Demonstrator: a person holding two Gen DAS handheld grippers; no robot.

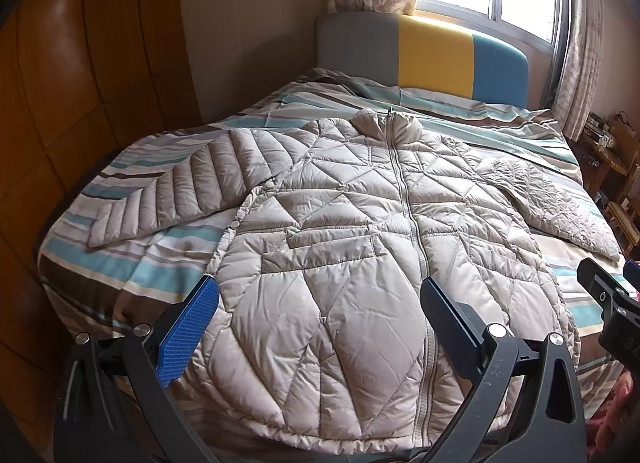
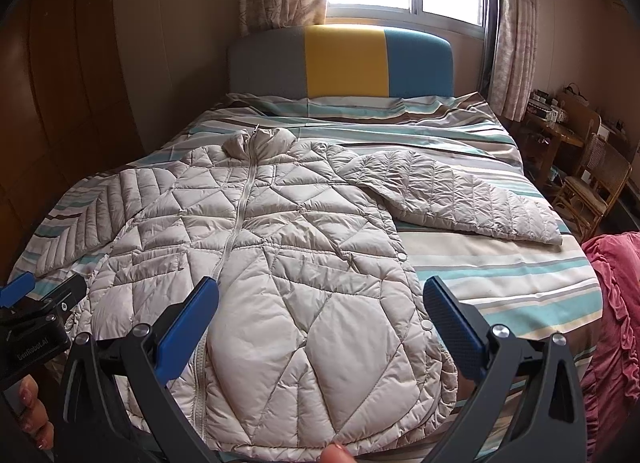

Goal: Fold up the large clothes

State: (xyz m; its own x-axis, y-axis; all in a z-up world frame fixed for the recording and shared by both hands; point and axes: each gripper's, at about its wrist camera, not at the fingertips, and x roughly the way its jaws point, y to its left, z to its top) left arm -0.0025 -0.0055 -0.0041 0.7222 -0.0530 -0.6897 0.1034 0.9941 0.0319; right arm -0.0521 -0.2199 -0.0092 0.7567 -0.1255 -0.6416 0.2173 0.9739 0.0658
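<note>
A beige quilted puffer jacket (image 1: 340, 231) lies flat, front up and zipped, on the striped bed, collar toward the headboard and both sleeves spread out. It also shows in the right wrist view (image 2: 280, 255). My left gripper (image 1: 320, 315) is open and empty, held above the jacket's lower left half near the hem. My right gripper (image 2: 320, 315) is open and empty above the jacket's lower right half. The right gripper's body shows at the right edge of the left wrist view (image 1: 612, 295); the left gripper's body shows at the left edge of the right wrist view (image 2: 36, 315).
The bed has a striped blue, brown and white cover (image 2: 500, 263) and a grey, yellow and blue headboard (image 2: 344, 63). A wooden wardrobe (image 1: 60, 103) stands on the left. Wicker chairs and a table (image 2: 588, 179) stand on the right. A pink fabric (image 2: 616, 323) is at the right.
</note>
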